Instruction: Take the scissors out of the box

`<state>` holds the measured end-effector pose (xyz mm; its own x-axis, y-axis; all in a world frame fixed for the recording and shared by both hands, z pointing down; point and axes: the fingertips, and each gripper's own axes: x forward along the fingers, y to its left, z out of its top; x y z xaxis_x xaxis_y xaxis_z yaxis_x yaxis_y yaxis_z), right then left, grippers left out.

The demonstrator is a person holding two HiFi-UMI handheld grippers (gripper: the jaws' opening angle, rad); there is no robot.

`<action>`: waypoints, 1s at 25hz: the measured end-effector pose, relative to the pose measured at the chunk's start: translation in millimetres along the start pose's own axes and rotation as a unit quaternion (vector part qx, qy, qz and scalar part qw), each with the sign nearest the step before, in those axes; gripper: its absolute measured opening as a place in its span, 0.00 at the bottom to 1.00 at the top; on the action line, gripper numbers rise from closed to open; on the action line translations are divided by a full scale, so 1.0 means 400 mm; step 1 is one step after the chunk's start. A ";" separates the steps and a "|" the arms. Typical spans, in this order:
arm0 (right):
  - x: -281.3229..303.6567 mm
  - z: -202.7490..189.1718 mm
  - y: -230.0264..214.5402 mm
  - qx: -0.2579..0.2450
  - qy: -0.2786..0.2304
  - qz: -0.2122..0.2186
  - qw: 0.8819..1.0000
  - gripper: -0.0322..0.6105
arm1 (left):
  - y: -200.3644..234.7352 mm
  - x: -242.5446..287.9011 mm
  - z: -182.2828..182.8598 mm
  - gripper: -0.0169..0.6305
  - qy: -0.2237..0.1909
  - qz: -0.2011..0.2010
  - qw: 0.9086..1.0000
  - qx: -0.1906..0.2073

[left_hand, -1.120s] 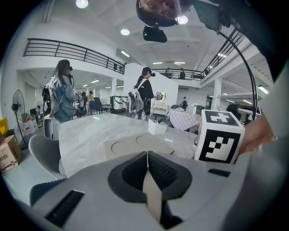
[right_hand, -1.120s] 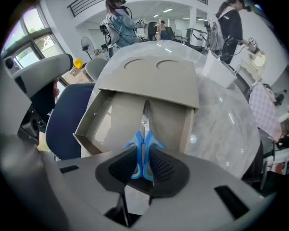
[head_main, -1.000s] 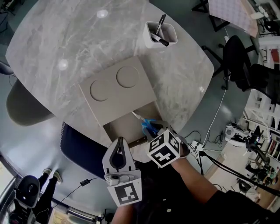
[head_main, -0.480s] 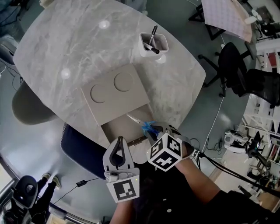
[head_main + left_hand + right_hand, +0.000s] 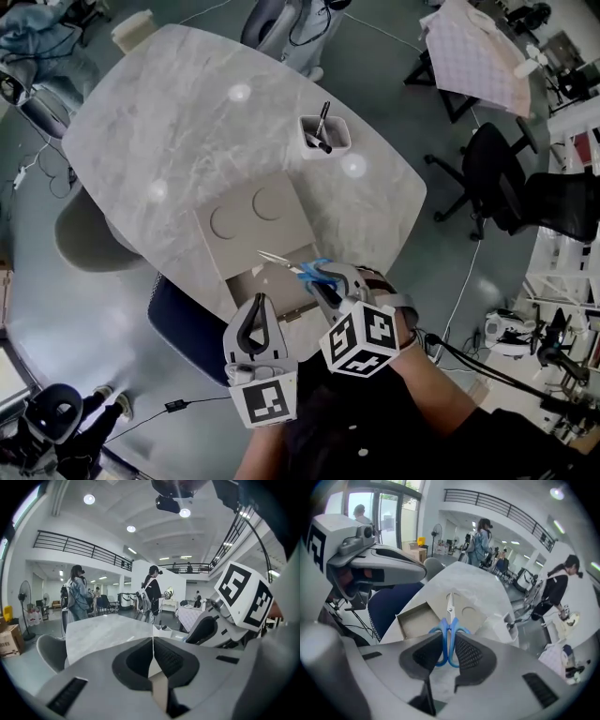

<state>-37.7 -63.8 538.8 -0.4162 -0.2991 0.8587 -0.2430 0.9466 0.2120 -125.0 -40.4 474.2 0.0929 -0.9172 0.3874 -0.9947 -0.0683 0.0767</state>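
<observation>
My right gripper [image 5: 325,284] is shut on the blue handles of the scissors [image 5: 302,269]. Their metal blades point up-left, over the beige box [image 5: 255,217]. In the right gripper view the scissors [image 5: 449,632] stand upright between the pads of the right gripper [image 5: 449,652], held in the air above the box [image 5: 417,619], whose open tray is bare. My left gripper [image 5: 255,323] hangs just left of the right one, near the table's front edge. In the left gripper view the left gripper [image 5: 153,654] is shut with nothing between its pads.
A white pen cup [image 5: 323,134] stands on the marble table [image 5: 178,122] beyond the box. A dark blue chair [image 5: 178,314] and a grey chair [image 5: 80,234] sit at the table's near-left side. Black office chairs [image 5: 502,173] stand to the right. Several people [image 5: 77,592] stand far off.
Both grippers have risen. The right one has lifted the scissors up out of the box's tray and rolled, so the blades now point out over the box.
</observation>
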 end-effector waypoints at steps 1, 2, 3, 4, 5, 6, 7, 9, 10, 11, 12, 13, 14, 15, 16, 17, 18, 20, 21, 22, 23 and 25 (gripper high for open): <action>-0.018 0.021 -0.012 -0.012 -0.016 -0.008 1.000 0.18 | 0.001 -0.006 0.019 0.05 -0.007 0.004 1.000 0.003; -0.038 0.043 -0.024 -0.022 -0.032 -0.016 0.999 0.18 | 0.003 -0.012 0.039 0.05 -0.014 0.008 1.000 0.007; -0.058 0.065 -0.034 -0.030 -0.048 -0.023 0.998 0.18 | 0.005 -0.019 0.059 0.05 -0.021 0.012 1.000 0.011; -0.080 0.088 -0.046 -0.039 -0.064 -0.031 0.997 0.18 | 0.007 -0.026 0.079 0.05 -0.028 0.016 0.999 0.015; -0.101 0.111 -0.059 -0.048 -0.081 -0.040 0.995 0.18 | 0.010 -0.033 0.099 0.05 -0.036 0.021 0.999 0.018; -0.122 0.135 -0.073 -0.056 -0.097 -0.050 0.992 0.18 | 0.013 -0.037 0.121 0.05 -0.044 0.027 0.998 0.020; -0.144 0.160 -0.087 -0.062 -0.114 -0.058 0.990 0.18 | 0.016 -0.041 0.142 0.05 -0.052 0.032 0.998 0.021; -0.194 0.211 -0.111 -0.068 -0.142 -0.071 0.985 0.18 | 0.021 -0.050 0.185 0.05 -0.068 0.042 0.996 0.025; -0.220 0.236 -0.120 -0.071 -0.155 -0.076 0.982 0.18 | 0.024 -0.055 0.206 0.05 -0.076 0.046 0.996 0.027; -0.244 0.259 -0.128 -0.075 -0.168 -0.081 0.980 0.18 | 0.026 -0.061 0.228 0.05 -0.085 0.050 0.995 0.029; -0.266 0.281 -0.134 -0.078 -0.182 -0.084 0.977 0.18 | 0.029 -0.067 0.251 0.05 -0.093 0.053 0.994 0.030; -0.288 0.301 -0.139 -0.078 -0.195 -0.085 0.974 0.18 | 0.031 -0.073 0.272 0.05 -0.100 0.056 0.993 0.031; -0.310 0.320 -0.143 -0.075 -0.209 -0.085 0.971 0.18 | 0.032 -0.079 0.293 0.05 -0.107 0.060 0.992 0.031; -0.332 0.337 -0.148 -0.070 -0.225 -0.084 0.968 0.18 | 0.034 -0.085 0.312 0.05 -0.114 0.063 0.991 0.030; -0.353 0.354 -0.154 -0.062 -0.241 -0.082 0.965 0.18 | 0.037 -0.090 0.331 0.05 -0.120 0.067 0.990 0.030; -0.373 0.369 -0.160 -0.054 -0.258 -0.080 0.961 0.18 | 0.041 -0.095 0.350 0.05 -0.126 0.071 0.989 0.030; -0.391 0.384 -0.166 -0.046 -0.276 -0.079 0.957 0.18 | 0.045 -0.100 0.368 0.05 -0.132 0.075 0.988 0.030; -0.426 0.412 -0.177 -0.028 -0.314 -0.072 0.946 0.18 | 0.051 -0.112 0.403 0.05 -0.145 0.083 0.986 0.031; -0.443 0.425 -0.181 -0.019 -0.336 -0.069 0.939 0.18 | 0.054 -0.119 0.420 0.05 -0.151 0.086 0.984 0.033; -0.458 0.439 -0.185 -0.011 -0.360 -0.064 0.931 0.18 | 0.057 -0.126 0.438 0.05 -0.158 0.091 0.983 0.035; -0.474 0.454 -0.190 0.001 -0.386 -0.059 0.921 0.18 | 0.061 -0.134 0.457 0.05 -0.166 0.096 0.981 0.037; -0.506 0.476 -0.203 0.032 -0.429 -0.049 0.901 0.18 | 0.067 -0.152 0.492 0.05 -0.181 0.106 0.977 0.037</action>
<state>-100.6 -103.0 259.1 -0.9080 -0.3897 0.1540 -0.3540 0.9100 0.2156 -165.8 -63.7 272.0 -0.1245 -0.9915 0.0368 -0.9916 0.1229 -0.0415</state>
